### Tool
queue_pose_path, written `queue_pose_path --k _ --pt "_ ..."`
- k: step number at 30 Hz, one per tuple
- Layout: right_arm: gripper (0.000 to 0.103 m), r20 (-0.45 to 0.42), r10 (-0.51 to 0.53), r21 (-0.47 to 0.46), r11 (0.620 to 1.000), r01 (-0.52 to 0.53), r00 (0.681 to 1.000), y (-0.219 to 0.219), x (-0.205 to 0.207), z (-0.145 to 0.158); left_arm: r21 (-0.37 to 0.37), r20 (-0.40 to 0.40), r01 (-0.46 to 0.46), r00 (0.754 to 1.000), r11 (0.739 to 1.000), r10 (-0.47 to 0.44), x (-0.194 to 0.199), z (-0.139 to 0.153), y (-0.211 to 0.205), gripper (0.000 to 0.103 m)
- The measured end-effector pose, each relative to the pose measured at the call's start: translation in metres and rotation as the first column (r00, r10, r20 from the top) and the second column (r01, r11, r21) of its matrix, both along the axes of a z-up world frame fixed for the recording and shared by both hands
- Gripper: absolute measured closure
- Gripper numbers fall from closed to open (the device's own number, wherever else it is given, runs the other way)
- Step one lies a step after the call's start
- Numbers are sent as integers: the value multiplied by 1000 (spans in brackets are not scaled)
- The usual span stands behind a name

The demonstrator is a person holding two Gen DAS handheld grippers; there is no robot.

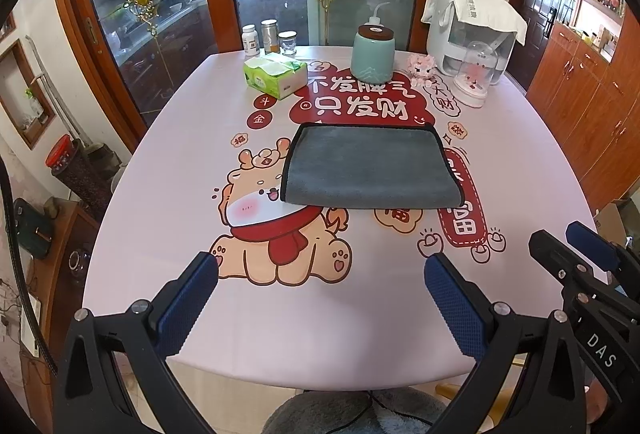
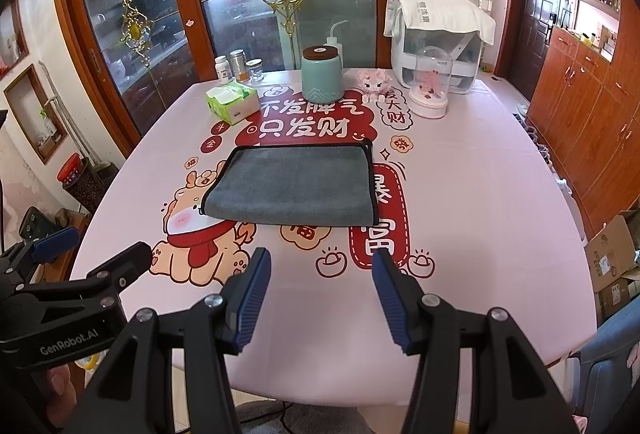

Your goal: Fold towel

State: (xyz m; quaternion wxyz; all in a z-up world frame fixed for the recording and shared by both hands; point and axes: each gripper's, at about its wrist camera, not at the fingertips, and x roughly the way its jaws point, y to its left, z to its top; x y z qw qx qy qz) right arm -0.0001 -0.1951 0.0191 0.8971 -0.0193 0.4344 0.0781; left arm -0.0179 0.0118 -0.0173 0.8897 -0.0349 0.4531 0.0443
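Note:
A grey towel (image 1: 368, 165) with black edging lies folded in half on the middle of the table, its fold toward me; it also shows in the right wrist view (image 2: 296, 185). My left gripper (image 1: 320, 270) is open and empty, held above the table's near edge, well short of the towel. My right gripper (image 2: 322, 266) is open and empty, also near the front edge. The right gripper shows at the right of the left wrist view (image 1: 568, 246), and the left gripper at the left of the right wrist view (image 2: 100, 246).
The table (image 1: 160, 193) has a pink printed cloth. At its far side stand a tissue box (image 1: 276, 75), three small jars (image 1: 270, 37), a green canister (image 1: 372, 53), a pink figurine (image 1: 420, 67), a glass dome (image 1: 474, 77) and a white appliance under a cloth (image 1: 472, 29). Wooden cabinets (image 1: 580, 93) stand right.

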Motion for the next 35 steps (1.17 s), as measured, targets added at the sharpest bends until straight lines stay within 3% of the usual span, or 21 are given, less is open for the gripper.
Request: queue_pose_path --k 35 --pt "50 -2 -1 1 1000 1 1000 0 0 0 16 -12 18 1000 1000 -18 3 4 -5 1"
